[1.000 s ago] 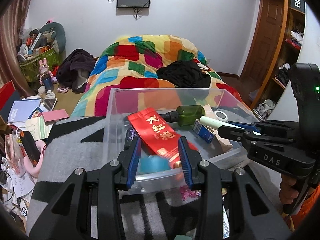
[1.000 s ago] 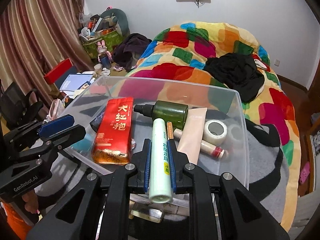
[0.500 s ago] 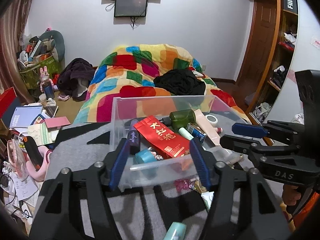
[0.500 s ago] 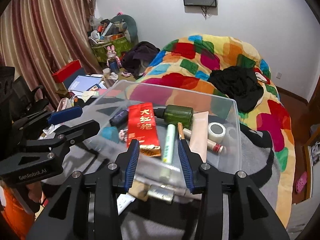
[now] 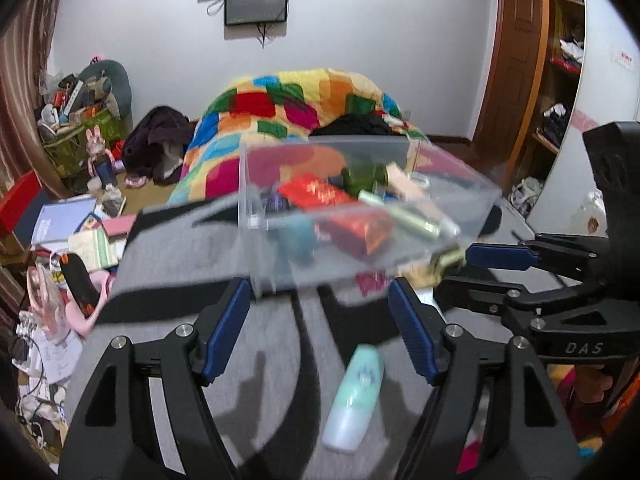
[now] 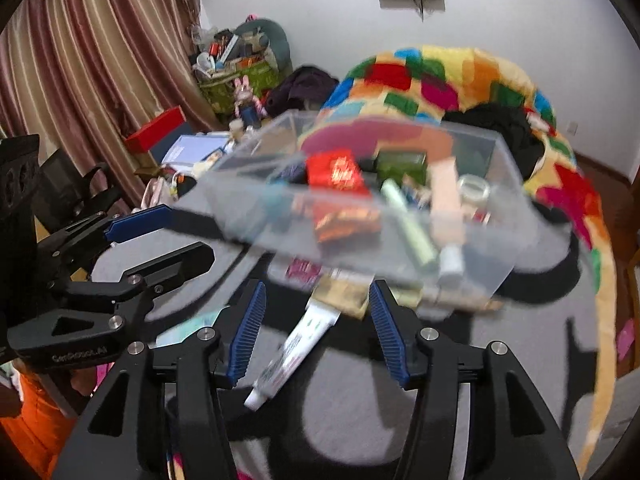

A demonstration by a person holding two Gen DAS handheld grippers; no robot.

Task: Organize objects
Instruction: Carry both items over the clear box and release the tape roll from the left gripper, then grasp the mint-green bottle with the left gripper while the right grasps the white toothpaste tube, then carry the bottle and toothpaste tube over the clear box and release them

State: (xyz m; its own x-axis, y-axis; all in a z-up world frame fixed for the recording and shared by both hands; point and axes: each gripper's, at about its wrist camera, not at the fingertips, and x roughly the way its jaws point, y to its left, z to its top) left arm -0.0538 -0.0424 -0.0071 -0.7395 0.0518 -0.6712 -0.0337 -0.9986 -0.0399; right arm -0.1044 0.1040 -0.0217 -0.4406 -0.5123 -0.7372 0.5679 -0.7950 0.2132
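the main risk from here, as we judge it, is a bad pick among the loose things on the grey blanket: the mint bottle and the white tube both lie on their sides on soft fabric, so a pinch off the middle could roll or squirt them away. the second risk is the clear bin, which sits just ahead of both tools; a low sweep could clip its near wall and shove it and its load, the red packet, the green bottle and the pale stick.

our left hand-held gripper is spread wide and holds nothing, poised above the blanket with the mint bottle lying just below its gap. our right hand-held gripper is also spread and empty, angled down over the white tube, which lies between its blue pads without touching them. both views are blurred.
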